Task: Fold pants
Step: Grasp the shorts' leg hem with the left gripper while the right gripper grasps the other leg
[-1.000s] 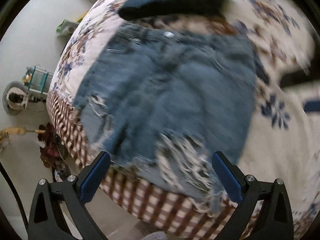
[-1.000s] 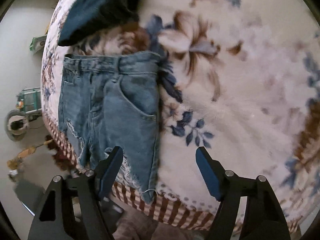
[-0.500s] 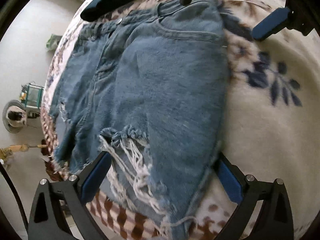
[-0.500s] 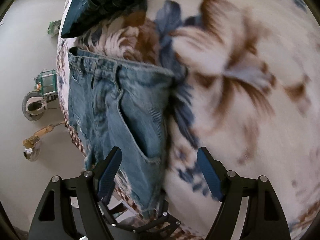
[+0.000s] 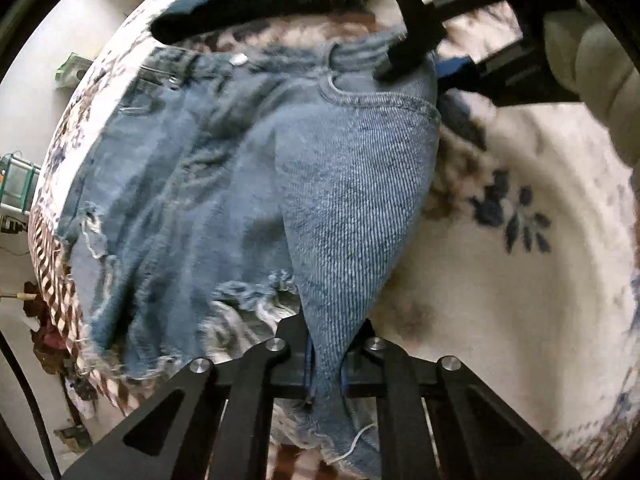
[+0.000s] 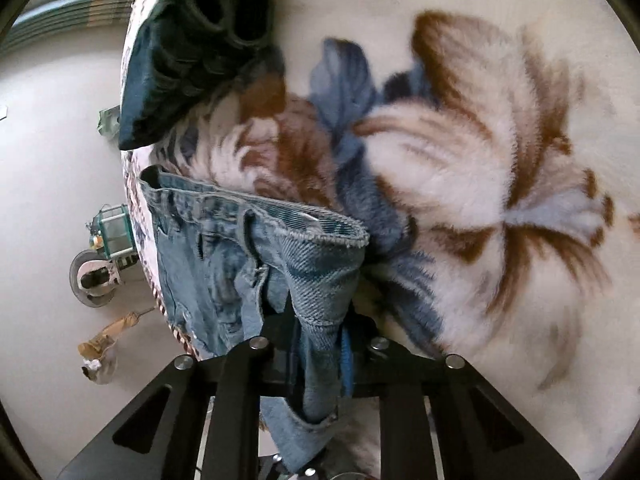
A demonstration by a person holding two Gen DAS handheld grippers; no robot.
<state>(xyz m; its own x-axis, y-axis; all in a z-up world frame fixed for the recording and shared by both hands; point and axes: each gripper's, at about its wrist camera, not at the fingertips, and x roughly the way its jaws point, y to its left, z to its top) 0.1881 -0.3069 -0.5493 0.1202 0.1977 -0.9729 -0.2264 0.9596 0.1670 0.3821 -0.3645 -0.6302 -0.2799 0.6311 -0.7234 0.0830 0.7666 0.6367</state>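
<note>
Floral fleece blanket [image 6: 500, 208] over bed; dark folded garment [image 6: 180, 60] at edge; clutter on floor [image 6: 96, 264].

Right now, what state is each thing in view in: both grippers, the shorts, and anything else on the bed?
left gripper: shut on the denim shorts at the hem of their right edge.
right gripper: shut on the denim shorts at the waistband corner.
denim shorts: unfolded, right edge lifted off the floral blanket, the rest lying flat, frayed hem at the bed edge.
dark garment: bunched beyond the waistband.
floral blanket: spread over the bed.
</note>
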